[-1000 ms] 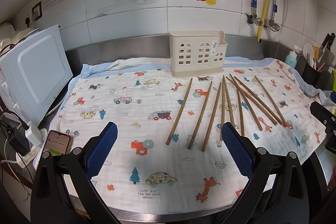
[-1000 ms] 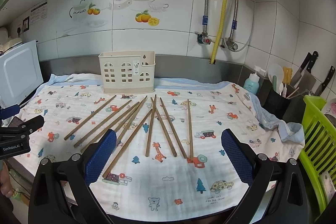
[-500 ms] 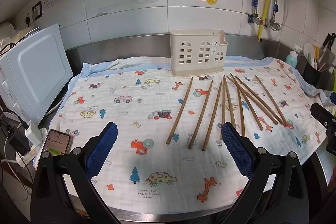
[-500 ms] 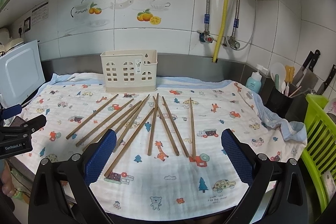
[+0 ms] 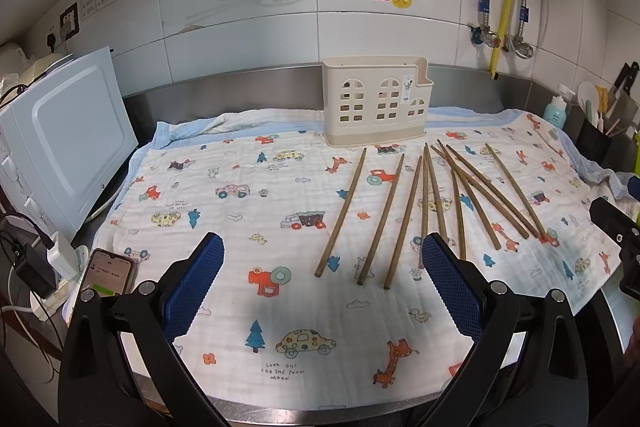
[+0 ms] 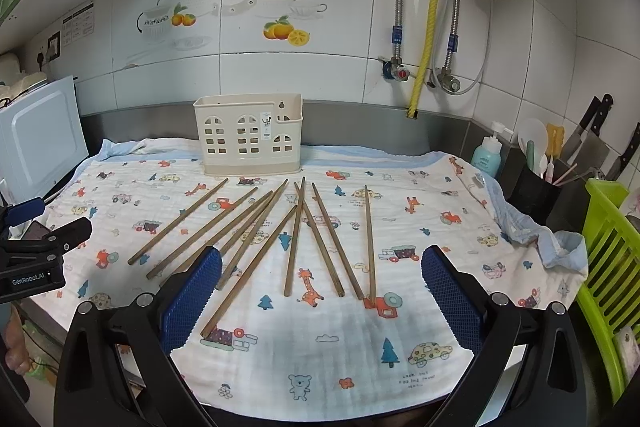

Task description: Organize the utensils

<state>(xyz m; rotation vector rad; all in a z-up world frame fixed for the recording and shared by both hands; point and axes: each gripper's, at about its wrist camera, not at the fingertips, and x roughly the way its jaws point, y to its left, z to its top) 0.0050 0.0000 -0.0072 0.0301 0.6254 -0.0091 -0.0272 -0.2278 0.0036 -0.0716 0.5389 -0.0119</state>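
On a steel table (image 5: pixel 256 405) below a tiled kitchen wall, a white cloth (image 5: pixel 248 227) printed with cars, trees and giraffes covers nearly the whole top. At the table's left end stands a white appliance (image 5: pixel 68 143), its side panel facing the cloth. Toward the back edge, a cream plastic holder (image 5: pixel 376 103) with window-shaped cutouts sits upright on the cloth, just before the steel backsplash. At the right end a green rack (image 6: pixel 608 267) stands beyond the cloth's crumpled corner, with a black pot of utensils (image 6: pixel 534 187) and a teal soap bottle (image 6: pixel 486 157) near the wall behind it.

Both claws hang above the near edge with their blue pads wide apart and nothing between them: the left claw (image 5: pixel 322 281) over bare cloth to the left of the sticks, the right claw (image 6: pixel 320 293) over their near ends.

Brown chopsticks (image 5: pixel 404 215) lie loose on the cloth in front of the holder, fanned out with their far ends pointing toward it; several on the right cross one another. A phone (image 5: pixel 110 277) with its screen lit rests at the cloth's near left corner.
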